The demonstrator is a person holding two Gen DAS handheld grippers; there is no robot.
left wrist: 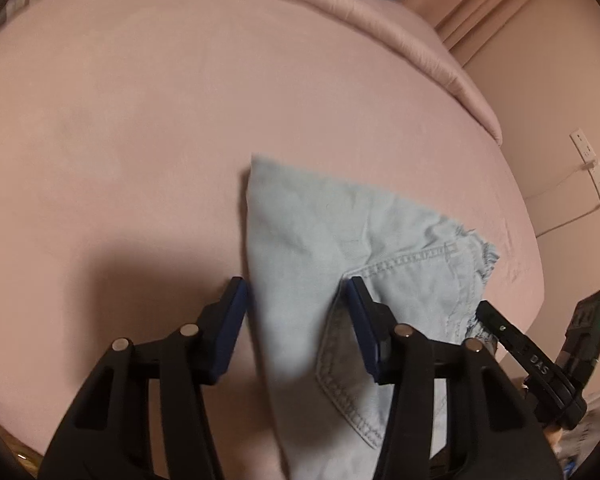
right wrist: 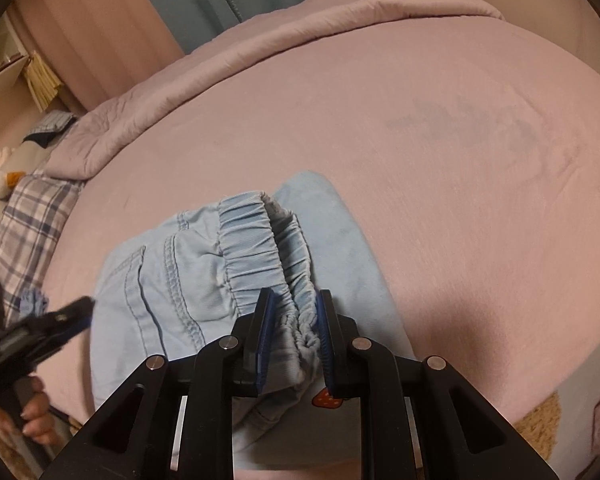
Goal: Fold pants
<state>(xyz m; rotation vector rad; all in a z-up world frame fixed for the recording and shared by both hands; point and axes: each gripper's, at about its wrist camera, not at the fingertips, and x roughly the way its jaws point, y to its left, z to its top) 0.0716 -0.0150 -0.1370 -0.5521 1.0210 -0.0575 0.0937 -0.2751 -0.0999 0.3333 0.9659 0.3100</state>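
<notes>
Left gripper [left wrist: 296, 300] stands half-parted over the pants [left wrist: 340, 248], its 2 blue pads astride the folded denim without pressing on it: the left pad hangs just off the cloth's left edge above bare bed [left wrist: 120, 120], the right pad sits over the back pocket [left wrist: 352, 364]. Right gripper [right wrist: 294, 320] is clenched on the gathered elastic waistband [right wrist: 260, 248], which bunches between its pads.

Pants lie as a compact pale-blue bundle on the pink bed sheet, close to the near edge and well apart from the rolled duvet [right wrist: 180, 92] along the far edge. In the left wrist view the bundle's long axis runs from the near edge away toward a folded corner pointing at the middle of the bed; the waistband end lies to the right, where the right gripper holds it.

My reading is that the coming move turns on this: the cloth's left edge lies directly between the left jaws, so that hand is the nearer one to pinch it, while the right hand anchors the waistband.

No container is in view; nothing is stowed anywhere.
</notes>
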